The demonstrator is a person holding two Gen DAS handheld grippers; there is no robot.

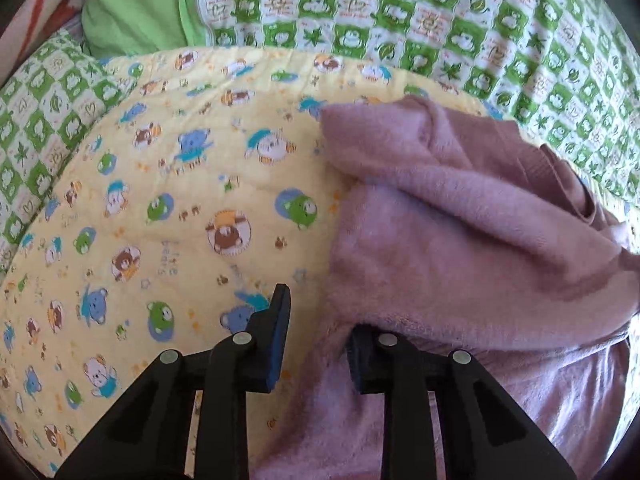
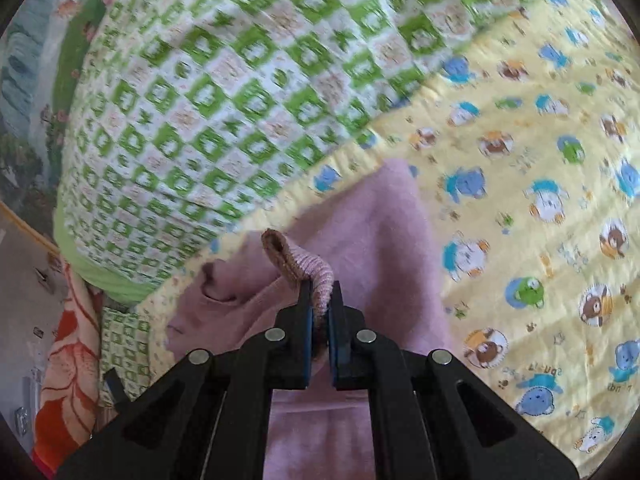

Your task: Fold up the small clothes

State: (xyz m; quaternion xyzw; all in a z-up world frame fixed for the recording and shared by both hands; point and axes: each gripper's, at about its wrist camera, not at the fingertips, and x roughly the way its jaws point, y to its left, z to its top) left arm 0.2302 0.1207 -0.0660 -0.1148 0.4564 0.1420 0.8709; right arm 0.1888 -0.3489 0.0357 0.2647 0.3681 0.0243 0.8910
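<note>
A small fuzzy mauve-pink garment lies bunched on a yellow bear-print quilt. My left gripper is open at its near edge; the left finger rests on the quilt and the right finger is hidden under the fleece. In the right wrist view the same garment hangs and drapes below. My right gripper is shut on its ribbed cuff, which sticks up between the pads.
A green-and-white checked quilt lies behind the yellow one, also in the right wrist view. A plain green pillow sits at far left. An orange floral blanket hangs at the bed edge beside the floor.
</note>
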